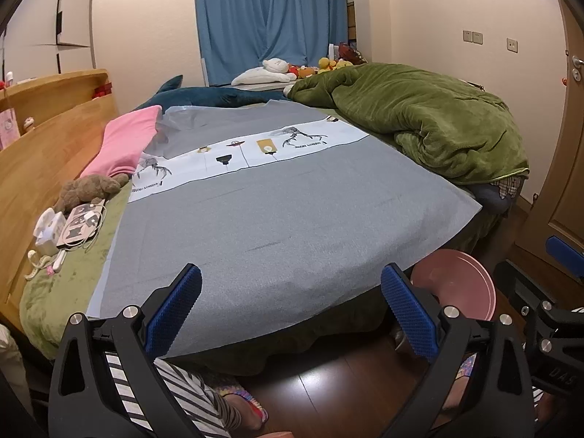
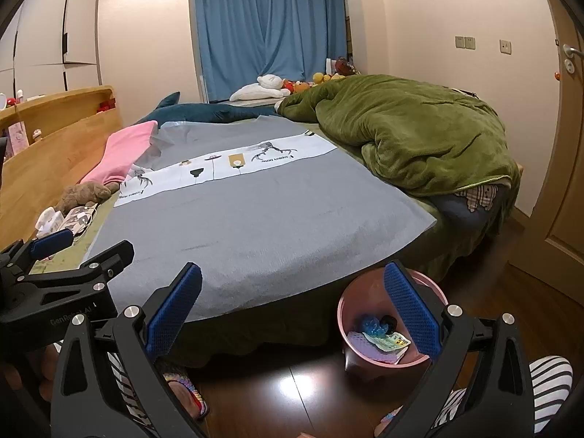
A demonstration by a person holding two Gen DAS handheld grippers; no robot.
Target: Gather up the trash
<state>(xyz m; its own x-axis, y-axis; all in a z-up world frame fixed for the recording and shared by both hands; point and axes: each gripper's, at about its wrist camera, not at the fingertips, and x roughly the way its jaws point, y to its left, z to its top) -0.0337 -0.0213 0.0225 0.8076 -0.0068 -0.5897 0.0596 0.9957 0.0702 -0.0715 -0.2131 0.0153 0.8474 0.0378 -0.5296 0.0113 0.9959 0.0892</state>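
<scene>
Trash (image 2: 383, 339) in bin (image 2: 343, 314) below right gripper (image 2: 292, 310)

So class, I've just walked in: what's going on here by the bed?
A person stands at the foot of the bed with a gripper in each hand. The left gripper and the right gripper are both open and hold nothing. A pink bin on the floor beside the bed already holds a few scraps. The grey sheet shows no loose trash.

The grey sheet (image 1: 292, 211) lay bare mid-frame; a green quilt (image 1: 430, 124) blocked upper right, chargers (image 1: 69, 230) crowded the left edge.
</scene>
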